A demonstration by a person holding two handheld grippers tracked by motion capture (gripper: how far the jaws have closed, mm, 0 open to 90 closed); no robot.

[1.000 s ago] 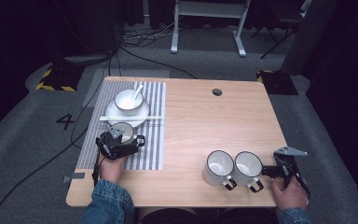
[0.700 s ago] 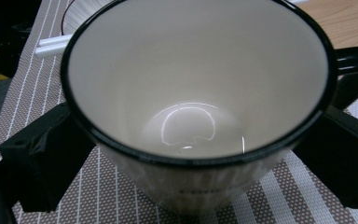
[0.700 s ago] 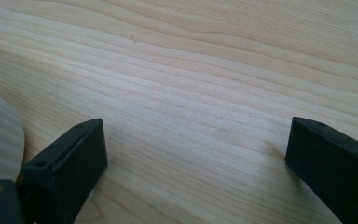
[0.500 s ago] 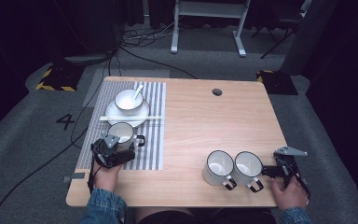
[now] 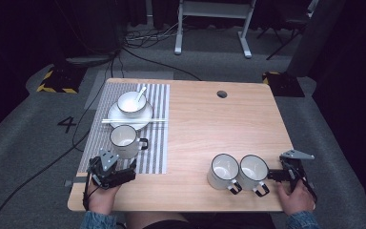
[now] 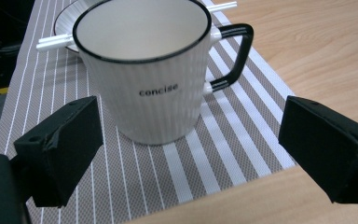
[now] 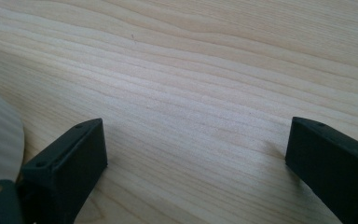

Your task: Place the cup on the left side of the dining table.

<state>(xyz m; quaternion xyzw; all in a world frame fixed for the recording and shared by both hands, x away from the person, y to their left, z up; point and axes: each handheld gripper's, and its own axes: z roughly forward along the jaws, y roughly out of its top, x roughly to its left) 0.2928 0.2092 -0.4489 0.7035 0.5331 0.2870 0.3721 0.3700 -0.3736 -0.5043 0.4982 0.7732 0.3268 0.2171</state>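
Mug (image 6: 145, 70) on the striped mat (image 5: 158, 152) is sitting just ahead of the left tool (image 5: 116, 174), nothing btwn them; its handle (image 6: 235, 56) is sticking out to one side, chopsticks (image 5: 133, 121) & plate (image 5: 143, 117) crowding right behind. Two mugs (image 5: 238, 171) are blocking the right tool (image 5: 279, 174) on its inner side. Mid tabletop (image 5: 219, 124) is lying bare w/ wide room.

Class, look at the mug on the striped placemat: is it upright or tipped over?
Upright. The mug stands on its base on the striped placemat, rim facing up, nothing inside it. The left gripper is open, not touching it.
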